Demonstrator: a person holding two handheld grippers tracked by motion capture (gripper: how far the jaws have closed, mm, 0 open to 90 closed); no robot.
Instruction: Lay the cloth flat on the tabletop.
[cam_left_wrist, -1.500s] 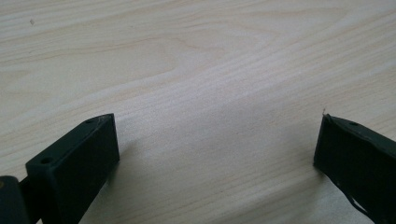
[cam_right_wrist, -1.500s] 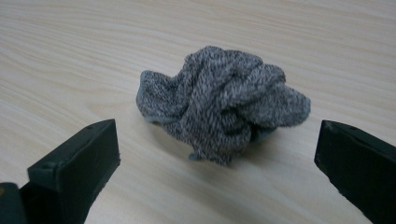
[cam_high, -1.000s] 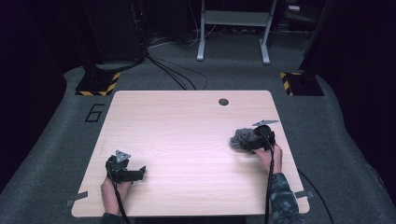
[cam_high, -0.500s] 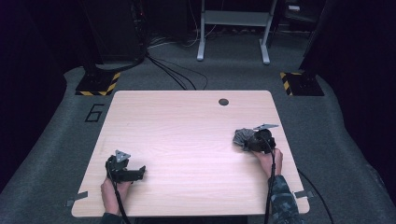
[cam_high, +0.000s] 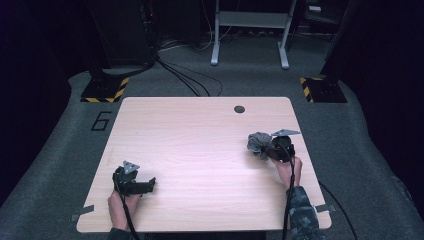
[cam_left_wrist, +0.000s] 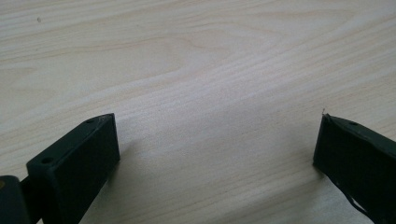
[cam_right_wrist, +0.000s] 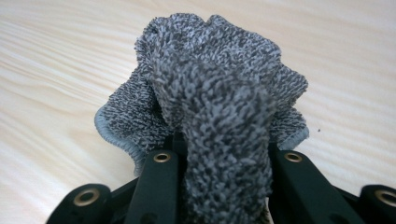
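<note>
Cloth (cam_high: 258, 143) bunched near the right edge of the table (cam_high: 200, 165), well short of the cable hole (cam_high: 239, 109) in the high view; gathered, not yet lifted or spread. Pinched at the tip of the right gripper (cam_high: 270, 149), jaws just closing on it. Left gripper (cam_high: 150, 185) parked far across from the hole.

Left gripper view: jaws spread wide, bare wood between.

Right gripper view: grey cloth (cam_right_wrist: 219, 93) squeezed between both jaws, folds bulging above them.
</note>
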